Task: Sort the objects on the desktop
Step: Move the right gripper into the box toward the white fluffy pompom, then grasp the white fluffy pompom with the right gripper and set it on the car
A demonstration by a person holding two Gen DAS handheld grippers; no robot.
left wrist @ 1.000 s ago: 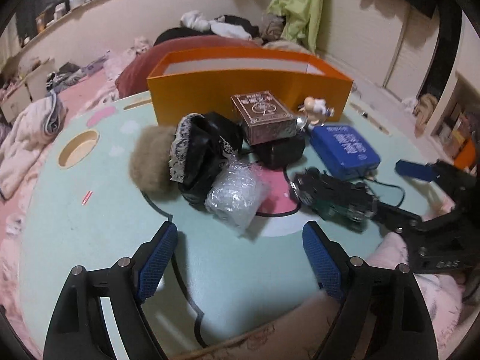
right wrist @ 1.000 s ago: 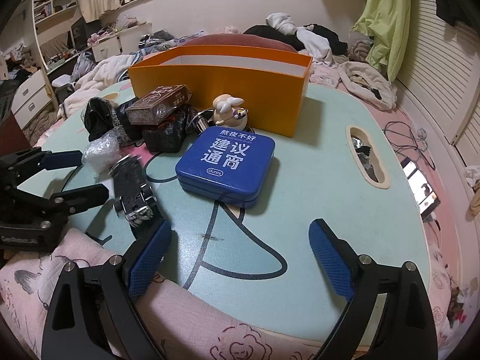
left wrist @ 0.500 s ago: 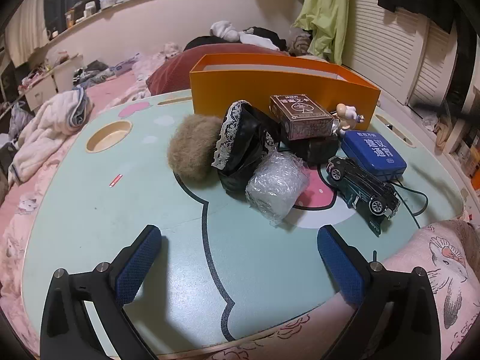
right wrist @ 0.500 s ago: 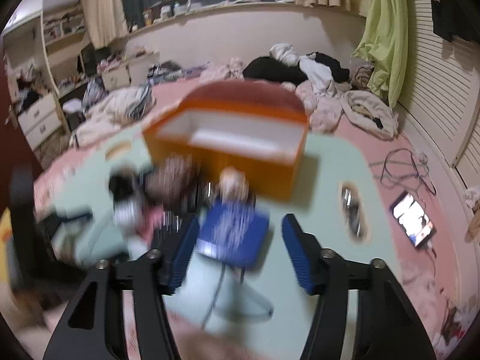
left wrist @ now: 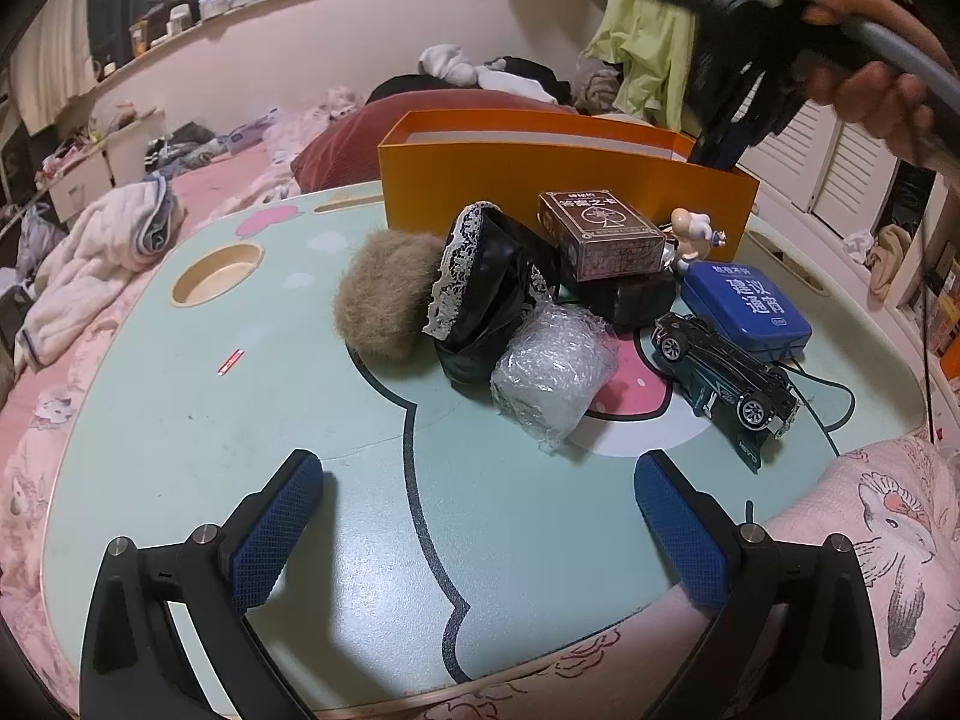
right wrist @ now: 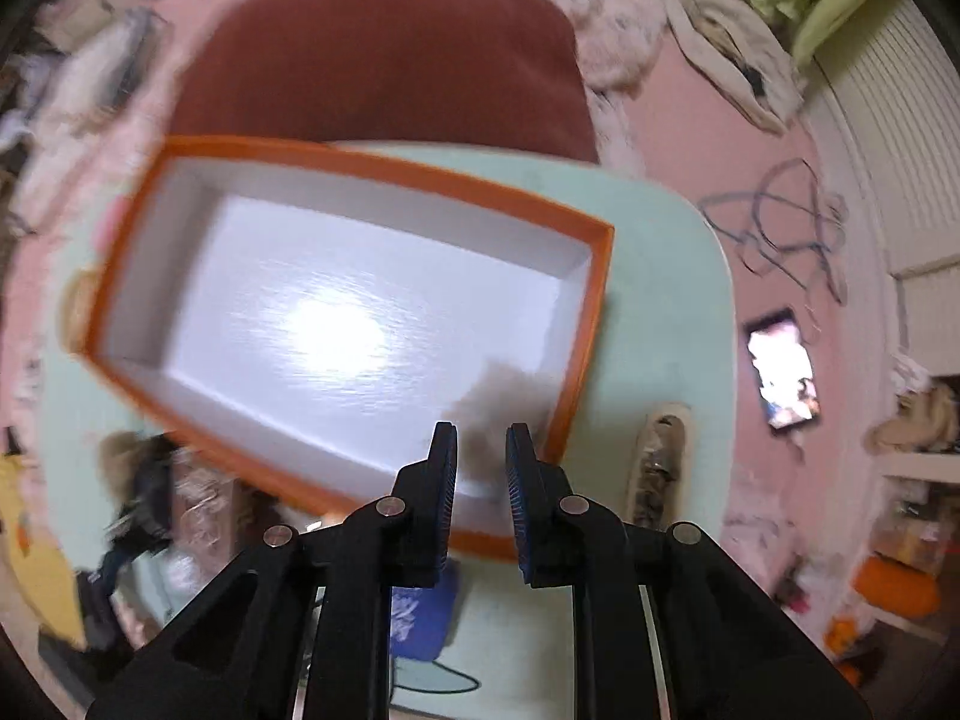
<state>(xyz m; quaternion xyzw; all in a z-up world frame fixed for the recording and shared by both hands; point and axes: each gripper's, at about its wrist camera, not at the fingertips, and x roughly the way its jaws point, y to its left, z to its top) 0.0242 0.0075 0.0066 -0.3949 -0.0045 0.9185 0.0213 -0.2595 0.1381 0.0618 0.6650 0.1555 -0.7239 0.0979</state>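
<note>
On the mint table (left wrist: pixel 180 420) lies a cluster: a tan fur ball (left wrist: pixel 384 294), a black lace-trimmed item (left wrist: pixel 486 282), a plastic-wrapped bundle (left wrist: pixel 552 372), a brown card box (left wrist: pixel 600 234), a small figurine (left wrist: pixel 693 237), a blue tin (left wrist: pixel 744 306) and a dark toy car (left wrist: pixel 726 372). Behind them stands the orange box (left wrist: pixel 540 174). My left gripper (left wrist: pixel 477 468) hangs wide open in front of the cluster, holding nothing. My right gripper (right wrist: pixel 481 435) points down over the orange box (right wrist: pixel 594 276), whose white inside is bare. Its jaws are closing, with nothing between them.
A hand (left wrist: pixel 870 96) carries the right gripper at the upper right of the left wrist view. A round cup hole (left wrist: pixel 216 273) is cut in the table at the left. A pink quilt (left wrist: pixel 870 516) bulges at the near right edge. A lit phone (right wrist: pixel 780 369) lies on the bedding.
The right gripper rose from the table's near edge, swung over the orange box and tipped downward while its jaws narrowed. The left gripper's jaws spread wider; it stayed in place.
</note>
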